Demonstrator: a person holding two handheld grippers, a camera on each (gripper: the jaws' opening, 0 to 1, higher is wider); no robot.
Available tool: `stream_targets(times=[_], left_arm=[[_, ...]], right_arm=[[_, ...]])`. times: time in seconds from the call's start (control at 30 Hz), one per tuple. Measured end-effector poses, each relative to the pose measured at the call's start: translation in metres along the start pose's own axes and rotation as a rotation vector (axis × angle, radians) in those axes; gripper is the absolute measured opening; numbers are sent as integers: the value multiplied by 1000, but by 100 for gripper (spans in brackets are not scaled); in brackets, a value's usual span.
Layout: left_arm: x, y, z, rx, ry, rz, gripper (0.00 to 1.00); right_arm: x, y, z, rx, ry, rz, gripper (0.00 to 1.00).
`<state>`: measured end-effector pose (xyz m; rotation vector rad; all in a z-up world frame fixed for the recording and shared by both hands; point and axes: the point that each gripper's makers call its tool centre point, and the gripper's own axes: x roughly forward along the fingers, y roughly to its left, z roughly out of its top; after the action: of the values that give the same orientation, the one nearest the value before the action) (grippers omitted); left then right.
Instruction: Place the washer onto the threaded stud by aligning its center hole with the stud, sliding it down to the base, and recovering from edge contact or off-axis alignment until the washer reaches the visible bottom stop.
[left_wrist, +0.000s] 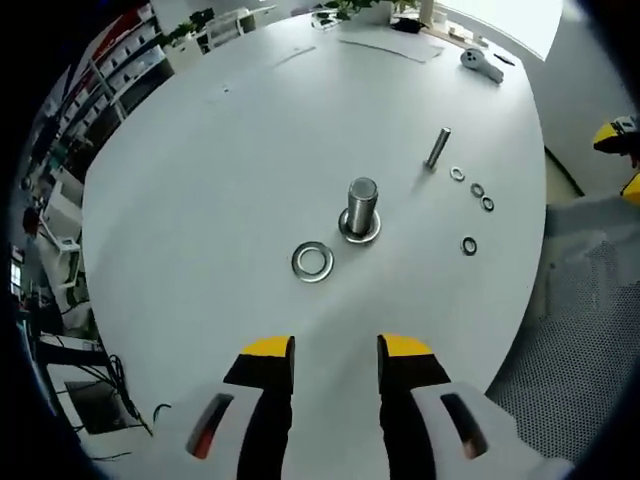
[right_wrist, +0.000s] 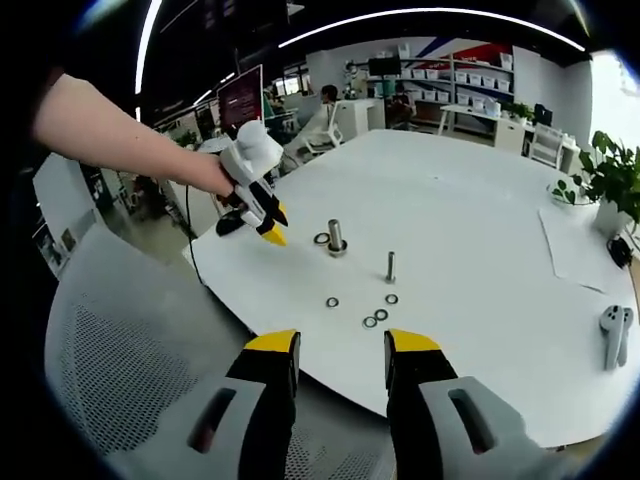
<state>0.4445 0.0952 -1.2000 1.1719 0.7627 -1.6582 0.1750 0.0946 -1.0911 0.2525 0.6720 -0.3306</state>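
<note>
A thick threaded stud (left_wrist: 361, 205) stands upright on the white table (left_wrist: 230, 150), with a washer (left_wrist: 360, 231) around its base. A loose large washer (left_wrist: 313, 261) lies flat just left of it. My left gripper (left_wrist: 335, 350) hovers open above the table's near edge, nothing between its yellow-tipped fingers. From the right gripper view, the stud (right_wrist: 336, 236) and loose washer (right_wrist: 321, 238) sit far off, the left gripper (right_wrist: 268, 225) held by a hand beside them. My right gripper (right_wrist: 340, 345) is open and empty over the chair.
A thinner bolt (left_wrist: 437, 148) stands right of the stud, with several small washers (left_wrist: 472, 190) scattered near it. Papers and a white handheld device (left_wrist: 481, 63) lie at the far edge. A mesh chair (right_wrist: 130, 350) sits below the table edge. Potted plant (right_wrist: 605, 170) at right.
</note>
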Motion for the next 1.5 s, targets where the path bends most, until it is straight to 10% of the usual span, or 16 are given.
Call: stream_targets(times=[0.47, 0.8, 1.0, 1.13, 1.5], left_arm=[[41, 19, 19, -96, -9, -34, 31], [53, 21, 33, 39, 8, -26, 31], [55, 25, 36, -40, -15, -53, 30], [54, 14, 34, 100, -19, -42, 26], [53, 15, 27, 76, 10, -44, 21]], right_arm=[[-1, -6, -3, 17, 9, -29, 36], [0, -8, -5, 22, 21, -35, 35], [-1, -7, -5, 25, 27, -37, 35], [0, -8, -6, 24, 27, -37, 35], [-1, -8, -7, 23, 29, -39, 35]])
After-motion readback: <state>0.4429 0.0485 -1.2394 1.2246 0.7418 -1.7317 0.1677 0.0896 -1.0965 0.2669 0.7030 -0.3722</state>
